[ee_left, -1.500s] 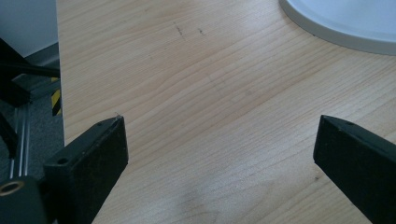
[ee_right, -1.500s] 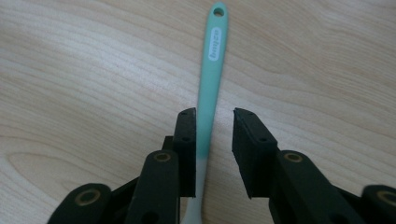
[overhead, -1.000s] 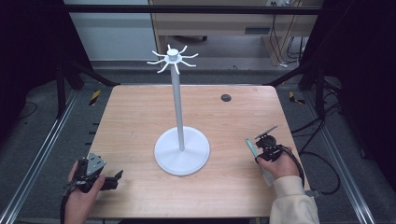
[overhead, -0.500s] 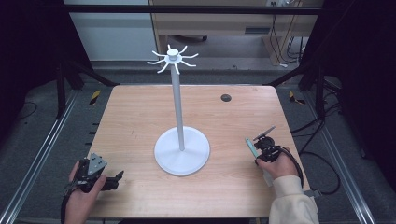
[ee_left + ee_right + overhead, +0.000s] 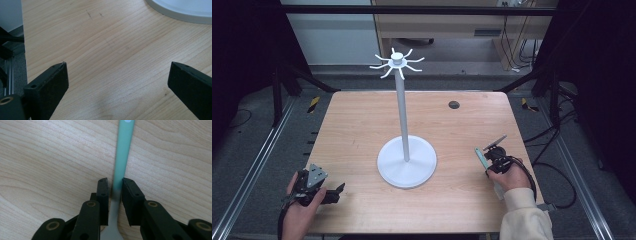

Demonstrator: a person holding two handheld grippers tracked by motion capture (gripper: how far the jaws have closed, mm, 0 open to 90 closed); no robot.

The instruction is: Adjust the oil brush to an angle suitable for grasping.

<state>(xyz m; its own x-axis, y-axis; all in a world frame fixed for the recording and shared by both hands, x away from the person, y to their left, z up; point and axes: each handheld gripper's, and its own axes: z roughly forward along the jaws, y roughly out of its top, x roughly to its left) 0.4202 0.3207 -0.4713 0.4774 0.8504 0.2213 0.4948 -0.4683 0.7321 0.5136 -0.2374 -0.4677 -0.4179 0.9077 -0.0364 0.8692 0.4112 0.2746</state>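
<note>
A slim pale-green utensil handle (image 5: 122,157) runs between the black jaws of the right gripper (image 5: 115,185), which are drawn in narrow and press on it from both sides. The handle has a small pale dot near its far end, and toward the camera it widens into a greyish part that is mostly hidden under the jaws, so what kind of utensil it is cannot be told. From the high view the same green handle (image 5: 480,157) sits at the right near part of the wooden table (image 5: 362,120), pointing away from the person, with the right gripper (image 5: 494,159) and the hand (image 5: 508,176) in a cream sleeve just behind it.

Left of it, well apart, stands a white stand (image 5: 406,160) with a round base, a tall thin pole and a crown of small hooks at the top. The base rim (image 5: 180,12) also shows in the left gripper view.

At the left near corner, the left gripper (image 5: 328,192) rests low over bare wood, its jaws spread wide with nothing between them.
</note>
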